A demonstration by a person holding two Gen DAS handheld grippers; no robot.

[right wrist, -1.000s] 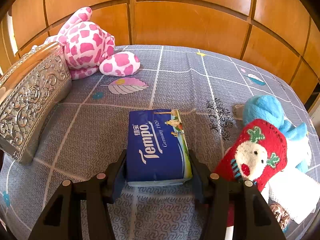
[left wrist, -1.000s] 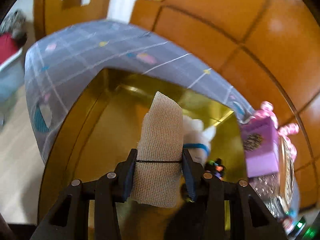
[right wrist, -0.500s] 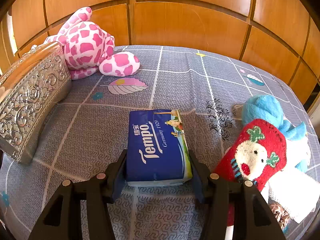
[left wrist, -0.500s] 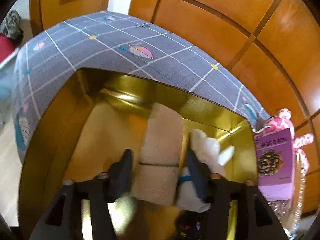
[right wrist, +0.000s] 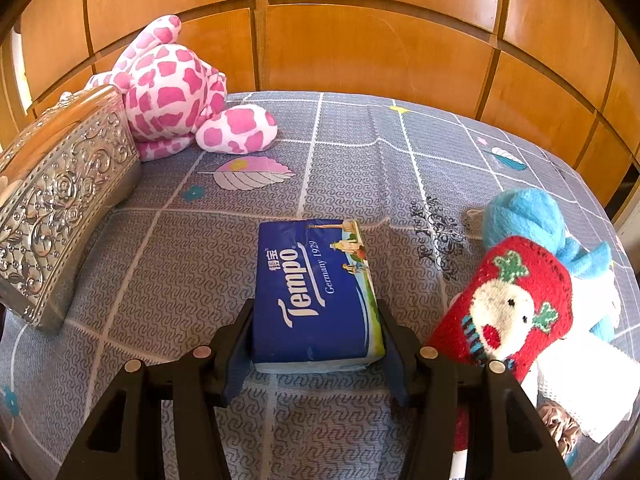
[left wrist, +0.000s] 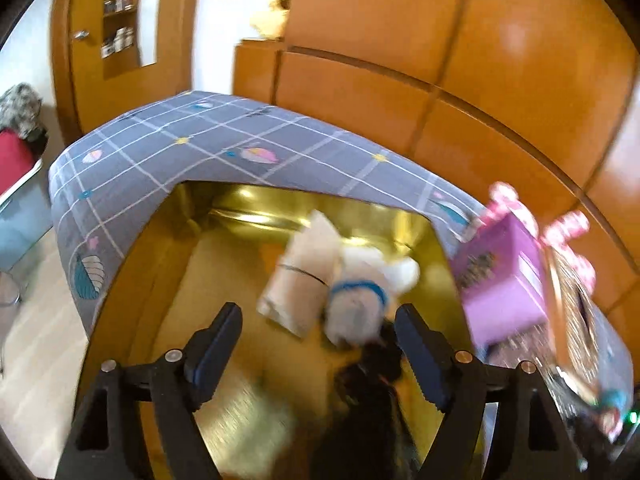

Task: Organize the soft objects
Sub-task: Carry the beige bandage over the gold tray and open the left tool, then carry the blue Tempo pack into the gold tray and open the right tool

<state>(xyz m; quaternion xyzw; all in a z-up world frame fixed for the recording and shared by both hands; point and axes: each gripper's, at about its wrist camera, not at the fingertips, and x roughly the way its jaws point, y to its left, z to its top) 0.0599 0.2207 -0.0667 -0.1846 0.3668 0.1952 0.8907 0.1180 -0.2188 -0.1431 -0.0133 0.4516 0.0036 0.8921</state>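
The right gripper (right wrist: 316,344) clamps a blue Tempo tissue pack (right wrist: 316,294), printed "Tempo Germany 1929", which rests on the grey bedspread (right wrist: 360,168); light and squashy, it is best held across its long sides. The left gripper (left wrist: 318,350) has just been opening, jaws empty, above the gold box (left wrist: 132,264), where the soft gauze roll (left wrist: 298,276) lies against a white plush (left wrist: 360,292).

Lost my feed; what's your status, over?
Left gripper open, jaws just widened, gauze roll lying in gold box. Right gripper shut on tissue pack. Nothing blocking.
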